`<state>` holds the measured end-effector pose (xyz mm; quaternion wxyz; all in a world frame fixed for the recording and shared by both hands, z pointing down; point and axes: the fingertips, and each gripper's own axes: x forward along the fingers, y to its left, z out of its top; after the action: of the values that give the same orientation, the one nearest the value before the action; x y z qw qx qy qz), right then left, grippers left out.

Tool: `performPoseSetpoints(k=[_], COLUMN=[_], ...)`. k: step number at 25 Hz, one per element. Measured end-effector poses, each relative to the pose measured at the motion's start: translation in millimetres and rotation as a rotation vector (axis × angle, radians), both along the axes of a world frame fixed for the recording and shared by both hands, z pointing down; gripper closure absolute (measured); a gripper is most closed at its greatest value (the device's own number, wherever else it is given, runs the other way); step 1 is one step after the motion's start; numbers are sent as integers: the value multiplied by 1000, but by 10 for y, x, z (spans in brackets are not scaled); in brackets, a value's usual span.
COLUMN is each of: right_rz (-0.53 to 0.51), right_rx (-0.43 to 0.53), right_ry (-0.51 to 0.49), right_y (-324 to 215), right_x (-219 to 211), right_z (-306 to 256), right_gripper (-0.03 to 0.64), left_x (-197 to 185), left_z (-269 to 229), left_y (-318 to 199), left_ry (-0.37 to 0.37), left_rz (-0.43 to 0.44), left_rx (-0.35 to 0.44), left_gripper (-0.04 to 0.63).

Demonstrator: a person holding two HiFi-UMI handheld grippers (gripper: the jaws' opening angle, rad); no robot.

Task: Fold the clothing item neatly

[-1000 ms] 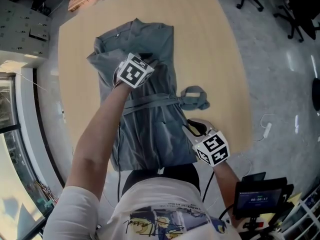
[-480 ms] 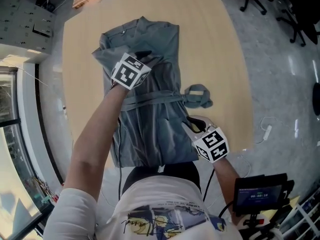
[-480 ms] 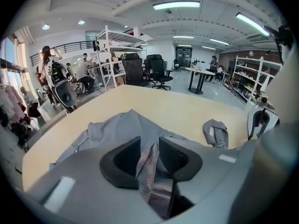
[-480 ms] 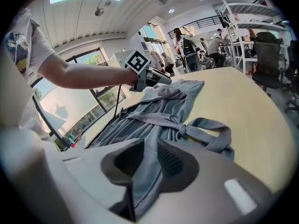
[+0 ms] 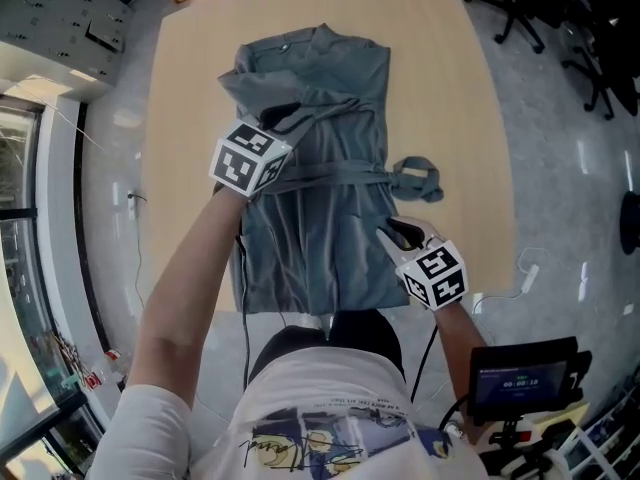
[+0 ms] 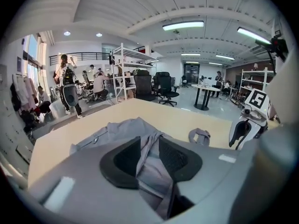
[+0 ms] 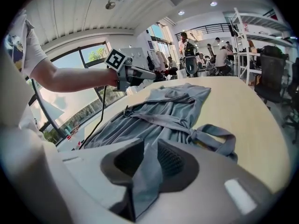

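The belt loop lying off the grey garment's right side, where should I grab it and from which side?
Pinch the belt loop at its outer bend, coming in from the right over bare table: it lies flat there, clear of the garment, so probably no other layer gets caught.

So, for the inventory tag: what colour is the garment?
Plain grey-blue garment, clearest in the head view.

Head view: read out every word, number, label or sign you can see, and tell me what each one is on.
Small screen at lower right: a row of light digits, too small to read.
White shirt: a drawn print with scrawled lines, not legible.
Left marker cube and right marker cube: black-and-white square patterns, no letters.
Grey garment: no label or print shows.
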<state>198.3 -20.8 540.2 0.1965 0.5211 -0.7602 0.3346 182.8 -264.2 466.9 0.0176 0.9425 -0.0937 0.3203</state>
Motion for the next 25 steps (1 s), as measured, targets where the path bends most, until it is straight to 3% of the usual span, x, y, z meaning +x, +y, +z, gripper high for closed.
performPoseSetpoints(k=[8,16,25], right_rz=[0,34,72], right_rx=[34,66,29], right_ry=[88,174,164], right_y=[231,918,1741], right_x=[-230,-940,-1586], right_z=[-168,-429,-301], right_gripper=[537,537,537], left_x=[-869,-2150,-3028], left_z=[-278,-466,-138], left_y=[495,1401,2432], left_ry=[127,193,242], left_rz=[-61,-87,-99], left_rx=[-5,-4,-116], left_gripper=[466,466,466])
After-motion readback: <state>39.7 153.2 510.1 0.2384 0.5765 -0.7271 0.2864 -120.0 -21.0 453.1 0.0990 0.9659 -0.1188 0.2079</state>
